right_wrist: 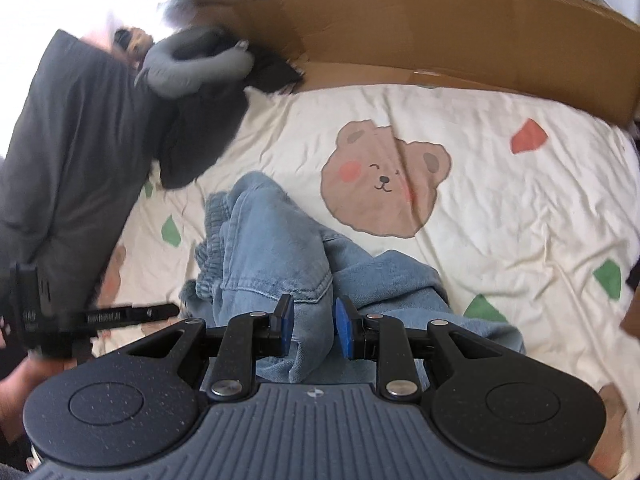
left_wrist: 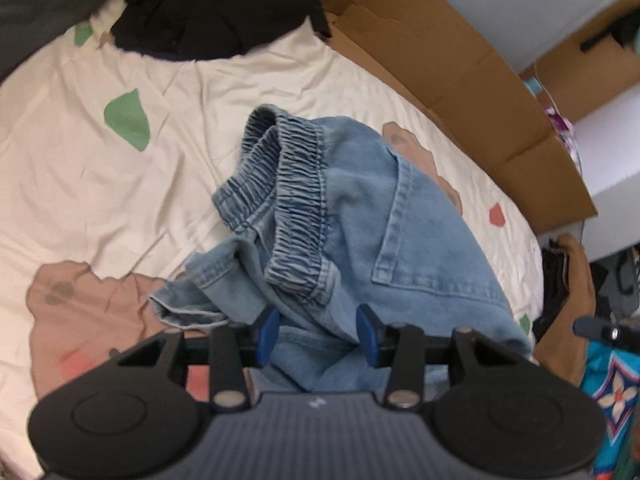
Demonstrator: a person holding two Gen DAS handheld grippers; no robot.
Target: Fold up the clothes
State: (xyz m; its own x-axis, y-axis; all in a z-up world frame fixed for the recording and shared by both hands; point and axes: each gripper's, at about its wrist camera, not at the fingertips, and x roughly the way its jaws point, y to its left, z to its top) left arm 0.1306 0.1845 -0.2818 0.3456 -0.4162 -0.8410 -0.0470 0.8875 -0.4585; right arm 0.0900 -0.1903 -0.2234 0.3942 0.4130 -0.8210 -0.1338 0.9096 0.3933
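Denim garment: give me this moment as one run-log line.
item: denim garment bunched on bear-print sheet | left gripper: denim between pads | right gripper: shut on denim | fold: not done

The denim garment runs under the left gripper, so its lower part is hidden there. In the right wrist view, the right gripper body likewise covers the denim's near end. Left of the right gripper, a hand is cut off by the edge. Beyond it, the grey cushion is blurred.
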